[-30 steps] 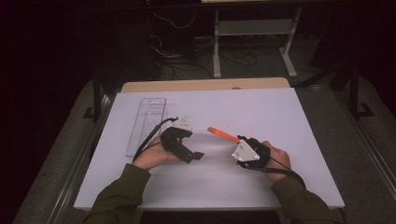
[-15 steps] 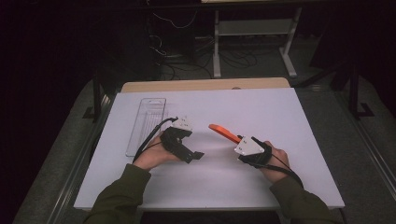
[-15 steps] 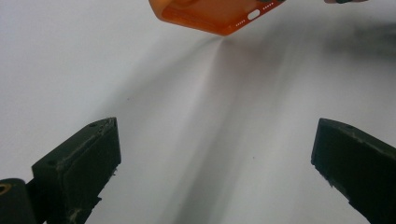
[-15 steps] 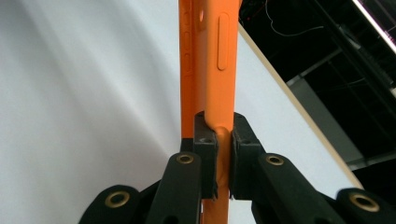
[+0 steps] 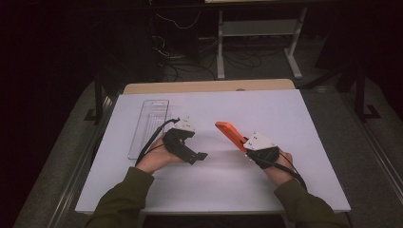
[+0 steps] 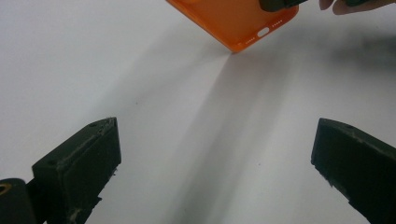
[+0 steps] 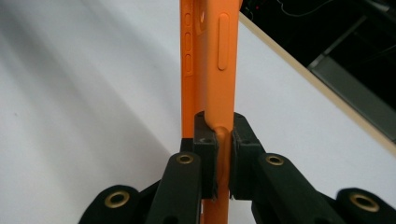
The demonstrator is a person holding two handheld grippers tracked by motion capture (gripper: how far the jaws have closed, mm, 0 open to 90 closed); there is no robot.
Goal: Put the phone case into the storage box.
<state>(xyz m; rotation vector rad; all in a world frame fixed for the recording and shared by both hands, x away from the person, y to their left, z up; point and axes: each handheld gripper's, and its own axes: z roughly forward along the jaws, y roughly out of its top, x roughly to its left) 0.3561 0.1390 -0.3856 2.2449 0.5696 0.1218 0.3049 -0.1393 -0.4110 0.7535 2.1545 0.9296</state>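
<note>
Orange phone case (image 7: 212, 70) pinched in the right gripper (image 7: 223, 158), seemingly above bare mid-table; left gripper (image 6: 212, 172) wide open, empty.

One orange case (image 5: 230, 134), one clear tray (image 5: 148, 127), two grippers: left (image 5: 202, 156), right (image 5: 243, 142), one counter (image 5: 285, 114).

High view overlooks the table (image 5: 285, 190); both close gripper views share it.
</note>
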